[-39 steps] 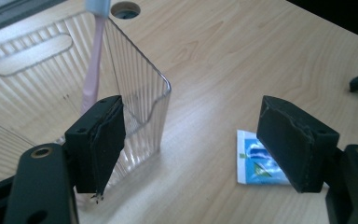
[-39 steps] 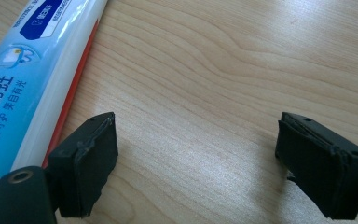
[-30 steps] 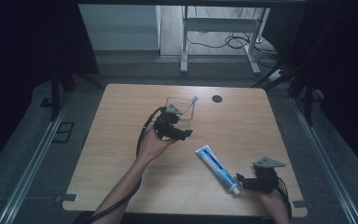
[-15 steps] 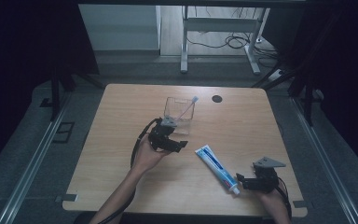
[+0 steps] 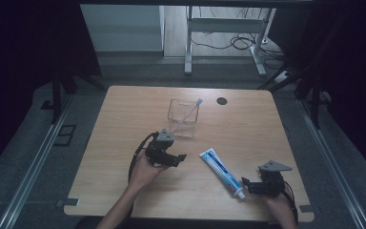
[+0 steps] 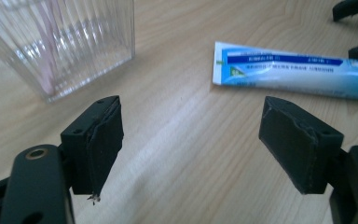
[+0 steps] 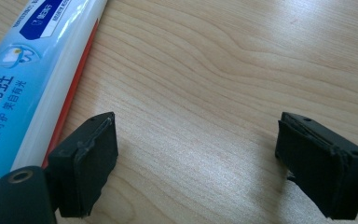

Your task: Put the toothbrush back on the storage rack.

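While both hands rest low on the wooden table (image 5: 124, 124), neither gripper holds anything. At the lower right of the high view the right gripper (image 5: 248, 183) sits with its jaws spread wide over bare wood, just beside the cap end of the toothpaste tube (image 5: 221, 171), probably parked there to take that end. Left of centre, the left gripper (image 5: 178, 159) has its jaws wide apart too, aimed at the tube's flat crimped end, likely lining up for it. That tube lies flat, its long axis slanting from centre frame down to the lower right, cap nearest the person. Farther back stands a clear ribbed cup (image 5: 183, 117) with a pink toothbrush (image 5: 187, 114) leaning inside.
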Motion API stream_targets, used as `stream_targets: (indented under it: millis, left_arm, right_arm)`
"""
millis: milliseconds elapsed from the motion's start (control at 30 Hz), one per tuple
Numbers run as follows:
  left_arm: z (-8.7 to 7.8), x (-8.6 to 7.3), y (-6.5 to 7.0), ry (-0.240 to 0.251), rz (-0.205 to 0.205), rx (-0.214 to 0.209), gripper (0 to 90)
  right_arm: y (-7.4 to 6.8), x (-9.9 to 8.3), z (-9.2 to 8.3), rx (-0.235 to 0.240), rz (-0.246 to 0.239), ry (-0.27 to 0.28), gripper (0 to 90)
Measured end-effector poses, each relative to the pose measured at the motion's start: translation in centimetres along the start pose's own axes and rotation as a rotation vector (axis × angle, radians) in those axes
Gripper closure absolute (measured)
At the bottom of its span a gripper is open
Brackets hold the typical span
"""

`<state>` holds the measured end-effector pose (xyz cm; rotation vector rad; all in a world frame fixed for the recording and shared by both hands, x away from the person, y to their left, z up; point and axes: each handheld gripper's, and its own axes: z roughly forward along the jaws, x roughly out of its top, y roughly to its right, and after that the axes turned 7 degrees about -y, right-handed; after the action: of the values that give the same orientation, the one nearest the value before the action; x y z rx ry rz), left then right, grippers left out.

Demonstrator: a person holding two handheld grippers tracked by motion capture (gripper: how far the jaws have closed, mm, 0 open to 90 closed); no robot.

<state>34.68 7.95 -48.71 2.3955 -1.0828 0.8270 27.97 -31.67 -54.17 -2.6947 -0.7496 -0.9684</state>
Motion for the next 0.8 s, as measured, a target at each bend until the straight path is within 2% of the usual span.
stream_targets:
  millis: [433, 800]
  left_arm:
    - [0.0, -2.7, 1.1, 0.001, 0.015, 0.020, 20.3]
    - [0.2, -5.1, 1.4, -0.018, -0.005, 0.027, 16.3]
  right_arm:
    - [0.0, 0.0, 0.0, 0.000, 0.000, 0.000, 12.7]
    - [0.0, 0.0, 0.0, -0.001, 0.001, 0.000, 12.9]
